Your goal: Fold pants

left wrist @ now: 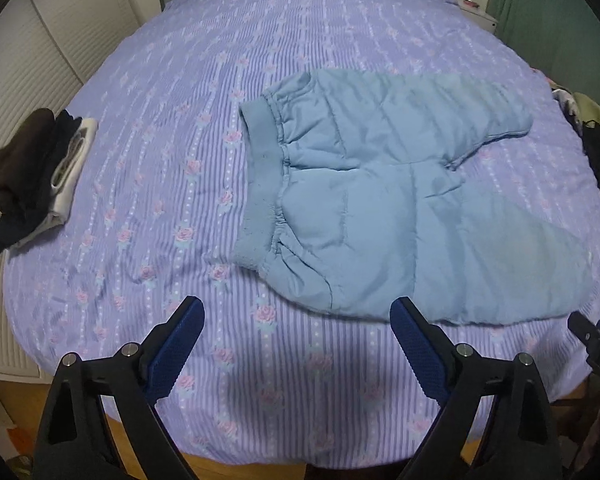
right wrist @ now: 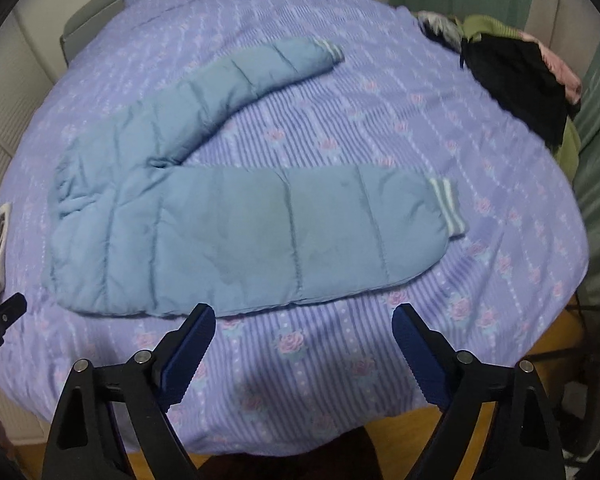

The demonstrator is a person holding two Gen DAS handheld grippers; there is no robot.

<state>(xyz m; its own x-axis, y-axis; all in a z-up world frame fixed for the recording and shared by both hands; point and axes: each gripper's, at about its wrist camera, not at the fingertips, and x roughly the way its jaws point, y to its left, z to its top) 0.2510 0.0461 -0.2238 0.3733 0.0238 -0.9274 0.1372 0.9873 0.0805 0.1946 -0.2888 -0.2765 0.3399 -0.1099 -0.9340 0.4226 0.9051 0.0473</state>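
Light blue quilted pants [left wrist: 384,196] lie spread flat on the purple flowered bedspread [left wrist: 172,128], waistband to the left, both legs apart and running right. In the right wrist view the pants [right wrist: 228,232] show both legs, each ending in a striped cuff [right wrist: 446,206]. My left gripper [left wrist: 298,308] is open and empty, hovering just before the near edge of the pants by the waist. My right gripper [right wrist: 304,316] is open and empty, just before the near leg's lower edge. Its tip also shows at the right edge of the left wrist view [left wrist: 592,340].
A stack of folded dark and white clothes [left wrist: 36,176] sits on the bed's left side. A heap of black, green and pink clothes [right wrist: 520,80] lies at the bed's far right. A nightstand [left wrist: 476,12] and green curtain [left wrist: 540,4] stand behind the bed.
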